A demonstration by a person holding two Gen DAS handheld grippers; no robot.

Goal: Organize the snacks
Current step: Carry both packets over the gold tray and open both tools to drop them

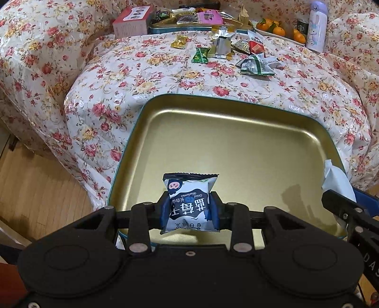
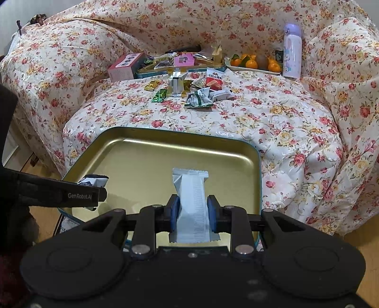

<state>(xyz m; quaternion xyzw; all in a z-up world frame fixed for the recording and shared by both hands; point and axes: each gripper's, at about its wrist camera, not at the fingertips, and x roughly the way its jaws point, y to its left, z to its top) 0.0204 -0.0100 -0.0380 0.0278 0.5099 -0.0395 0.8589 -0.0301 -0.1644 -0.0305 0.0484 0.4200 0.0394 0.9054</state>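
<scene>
An open gold tin tray (image 1: 236,154) (image 2: 142,163) lies on the floral cloth right below both grippers. My left gripper (image 1: 189,209) (image 2: 96,189) is shut on a white and dark dried-blueberry packet (image 1: 189,192) (image 2: 94,180), held just above the tray's near left part. My right gripper (image 2: 193,210) (image 1: 343,208) is shut on a plain white packet (image 2: 190,192) (image 1: 336,180), its seam side up, over the tray's near right part. Loose snacks lie further back: a green candy (image 1: 200,55), a silver packet (image 1: 221,45), a red packet (image 1: 255,45) and a green-and-white packet (image 1: 257,66).
At the back stand a second tin (image 1: 189,28) heaped with snacks, a pink box (image 1: 132,21), a plate of oranges (image 1: 277,29) and a white bottle with a purple cap (image 1: 317,26). Wooden floor (image 1: 35,189) shows at the left, below the cloth's edge.
</scene>
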